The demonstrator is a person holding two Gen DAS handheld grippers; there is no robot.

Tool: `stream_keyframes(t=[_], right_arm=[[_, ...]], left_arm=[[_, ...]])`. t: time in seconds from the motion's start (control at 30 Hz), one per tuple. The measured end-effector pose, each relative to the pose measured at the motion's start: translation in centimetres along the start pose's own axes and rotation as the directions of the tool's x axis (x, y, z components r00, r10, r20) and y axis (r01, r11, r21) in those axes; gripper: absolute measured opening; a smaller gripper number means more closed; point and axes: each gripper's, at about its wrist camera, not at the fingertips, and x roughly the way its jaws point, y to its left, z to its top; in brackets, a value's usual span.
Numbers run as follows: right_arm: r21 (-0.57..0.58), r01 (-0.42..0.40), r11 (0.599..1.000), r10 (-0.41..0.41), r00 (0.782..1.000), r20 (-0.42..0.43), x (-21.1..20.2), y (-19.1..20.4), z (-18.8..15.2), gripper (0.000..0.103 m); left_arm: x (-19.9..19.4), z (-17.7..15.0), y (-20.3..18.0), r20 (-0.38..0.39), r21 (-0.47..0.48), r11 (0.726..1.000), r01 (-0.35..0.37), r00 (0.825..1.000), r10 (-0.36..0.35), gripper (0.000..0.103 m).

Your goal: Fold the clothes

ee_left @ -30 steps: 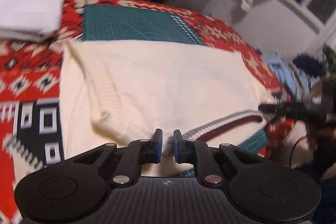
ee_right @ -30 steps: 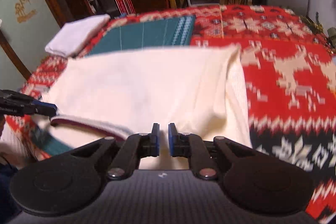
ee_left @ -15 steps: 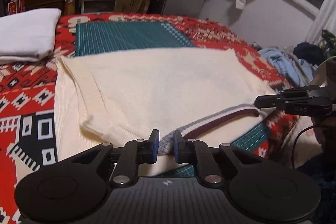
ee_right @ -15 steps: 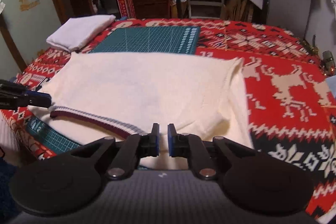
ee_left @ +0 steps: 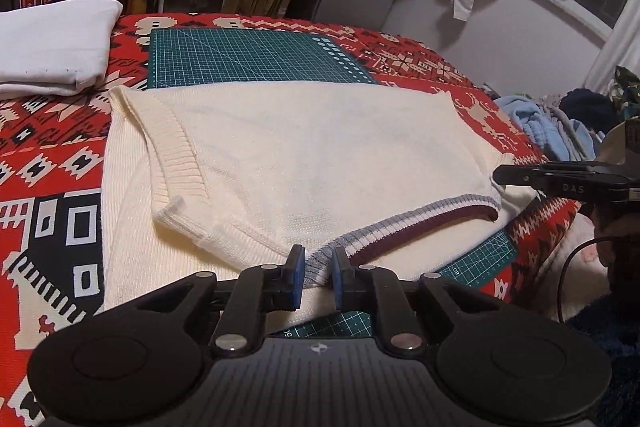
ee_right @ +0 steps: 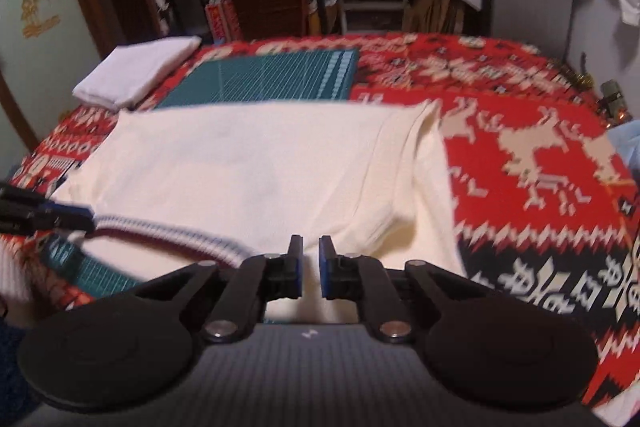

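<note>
Cream sweater [ee_left: 304, 155] pinched at its striped hem by nearly closed left tongs [ee_left: 316, 273]; right tongs [ee_right: 310, 267] clamp its lower-centre edge.

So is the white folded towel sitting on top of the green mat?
No, the white folded towel lies on the red patterned blanket, beside the green mat, not on it.
</note>
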Motion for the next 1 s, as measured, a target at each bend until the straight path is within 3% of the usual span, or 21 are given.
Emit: stream_keyframes(t=[0.13, 0.17, 0.27, 0.53, 0.8, 0.93, 1.0], right_arm=[[0.033, 0.065, 0.997, -0.064, 0.998, -0.03, 1.5, -1.0, -0.4, 0.008], [0.054, 0.066, 0.996, -0.064, 0.998, -0.026, 1.3, -1.4, -0.6, 0.003], [0.117, 0.067, 0.991, -0.065, 0.998, -0.016, 0.7, -2.7, -1.3, 0.002], [0.068, 0.104, 0.992, -0.106, 0.994, 0.037, 0.3, -2.2, 0.3, 0.004], [0.163, 0.145, 0.976, -0.147, 0.989, 0.0, 0.2, -4.4, -0.8, 0.006], [0.122, 0.06, 0.991, -0.065, 0.997, 0.042, -0.9, -2.7, -0.4, 0.009], [0.101, 0.038, 0.994, -0.042, 0.999, 0.034, -0.5, -1.8, -0.4, 0.01]], left_arm=[[-0.1, -0.1, 0.2, 0.003, -0.014, 1.0, 0.009, 1.0, -0.009, 0.014], [-0.1, -0.2, 0.3, 0.006, -0.021, 1.0, 0.013, 1.0, -0.013, 0.014], [0.0, -0.1, 0.4, 0.006, -0.027, 0.999, 0.017, 1.0, -0.017, 0.014], [0.0, -0.1, 0.4, 0.006, -0.029, 0.999, 0.02, 1.0, -0.02, 0.014], [-0.2, 0.3, 0.9, 0.014, -0.092, 0.995, 0.025, 1.0, -0.024, 0.012], [-1.4, 0.9, 1.2, 0.082, -0.118, 0.992, 0.032, 0.996, -0.023, 0.012], [-1.5, 1.1, 1.7, 0.081, -0.129, 0.992, 0.004, 0.997, 0.006, 0.012]])
